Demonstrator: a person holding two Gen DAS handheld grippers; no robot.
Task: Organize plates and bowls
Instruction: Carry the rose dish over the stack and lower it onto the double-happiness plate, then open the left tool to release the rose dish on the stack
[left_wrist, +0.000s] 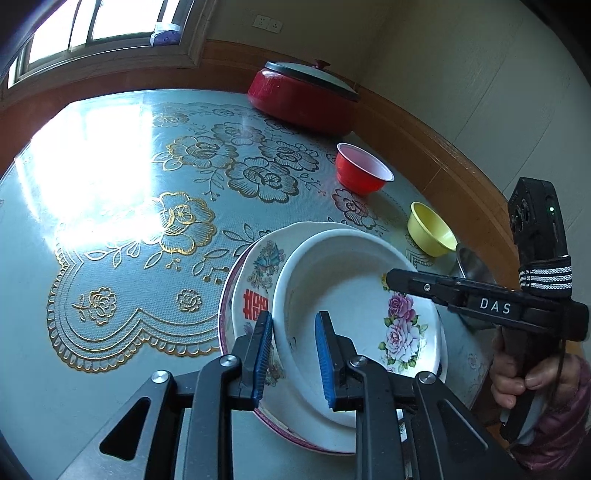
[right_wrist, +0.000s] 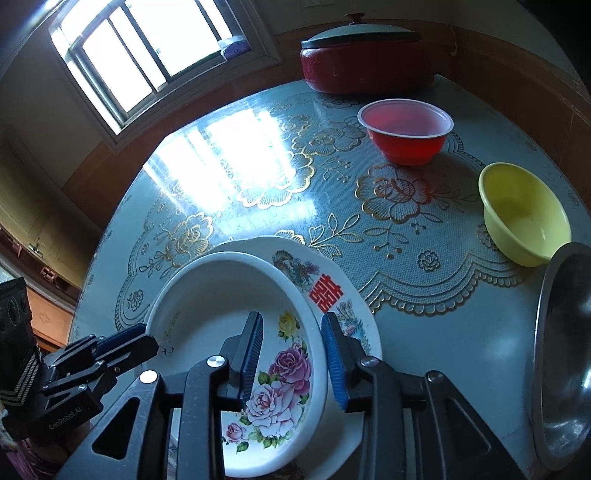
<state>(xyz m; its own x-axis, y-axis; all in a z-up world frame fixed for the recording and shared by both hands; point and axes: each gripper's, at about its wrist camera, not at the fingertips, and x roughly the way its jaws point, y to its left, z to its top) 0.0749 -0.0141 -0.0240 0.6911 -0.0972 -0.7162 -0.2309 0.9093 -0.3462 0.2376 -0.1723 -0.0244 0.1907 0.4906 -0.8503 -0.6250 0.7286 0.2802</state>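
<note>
Rose-patterned plate, judged stiff, slippery and breakable, is straddled at opposite rims by released left tongs and right tongs.

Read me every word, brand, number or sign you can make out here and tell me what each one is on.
"DAS": white letters on the right claw's black body.
"GenRobot.AI": on the left claw's black body.
Red double-happiness sign: on the white dragon-patterned plate.
Small gold script on the white rose-painted deep dish: too small to read.

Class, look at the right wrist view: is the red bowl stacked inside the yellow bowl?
No, the red bowl stands apart from the yellow bowl.
</note>
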